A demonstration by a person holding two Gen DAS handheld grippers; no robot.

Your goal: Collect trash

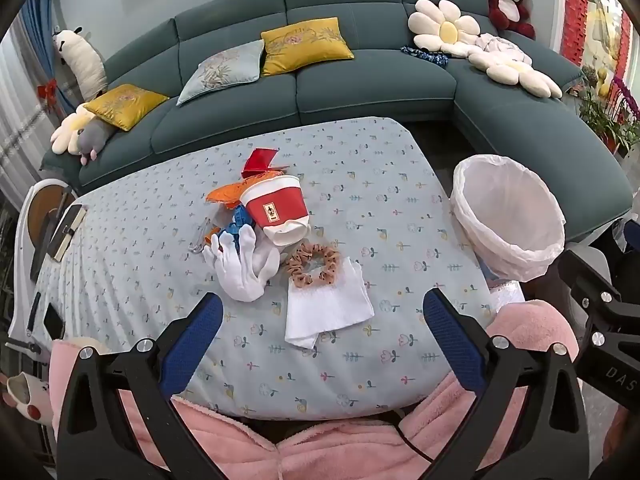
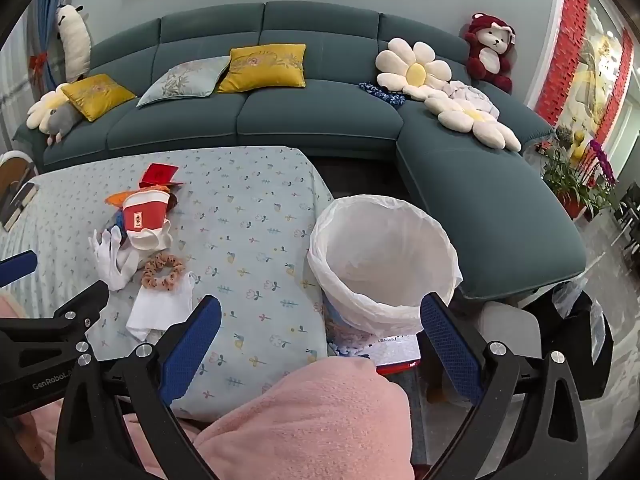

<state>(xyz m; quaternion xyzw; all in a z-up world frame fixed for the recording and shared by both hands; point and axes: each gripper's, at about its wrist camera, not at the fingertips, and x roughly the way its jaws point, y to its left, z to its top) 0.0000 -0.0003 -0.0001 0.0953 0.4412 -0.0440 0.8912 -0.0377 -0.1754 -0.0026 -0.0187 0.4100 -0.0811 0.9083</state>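
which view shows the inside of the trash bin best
The right wrist view: the lined trash bin sits centered, its interior open to view. The left wrist view shows the bin off at the right, more side-on.

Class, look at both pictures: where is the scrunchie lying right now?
The scrunchie lies mid-table, overlapping the napkin's far edge, beside the white glove and just below the tipped red cup.

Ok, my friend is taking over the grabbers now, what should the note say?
Left gripper: open, empty, above the table's near edge.
Right gripper: open, empty, by the bin.
Trash pile mid-table: red paper cup on its side, orange wrapper, red packet, white glove, scrunchie, white napkin.
Lined bin stands off the table's right side, looks empty.
Done: nothing. Left: everything.
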